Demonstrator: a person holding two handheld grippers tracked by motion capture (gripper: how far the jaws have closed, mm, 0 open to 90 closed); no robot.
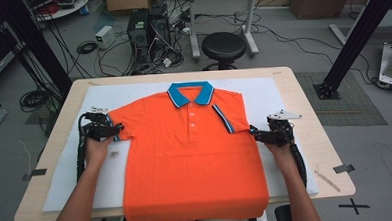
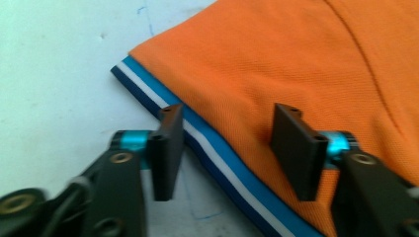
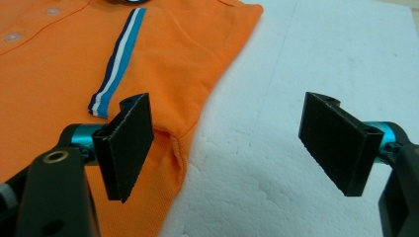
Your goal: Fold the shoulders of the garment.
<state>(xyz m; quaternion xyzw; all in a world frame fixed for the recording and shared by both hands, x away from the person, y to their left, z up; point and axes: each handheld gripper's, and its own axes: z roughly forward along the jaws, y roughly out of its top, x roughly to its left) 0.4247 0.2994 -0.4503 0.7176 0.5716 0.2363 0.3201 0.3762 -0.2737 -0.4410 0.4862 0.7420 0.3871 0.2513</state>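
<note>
I see the polo shirt (image 1: 191, 151) lying flat on the foam sheet (image 1: 283, 94), which covers the table (image 1: 59, 121). My left gripper (image 1: 116, 130) sits at the shirt's left sleeve hem (image 2: 217, 158), my right gripper (image 1: 255, 133) beside its right edge. A stool (image 1: 224, 46) stands behind the table.

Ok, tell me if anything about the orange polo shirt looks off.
The orange polo shirt lies flat and buttoned, but unevenly: one sleeve is folded in over the chest while the other sleeve is spread out. Its hem hangs past the white foam board.
</note>
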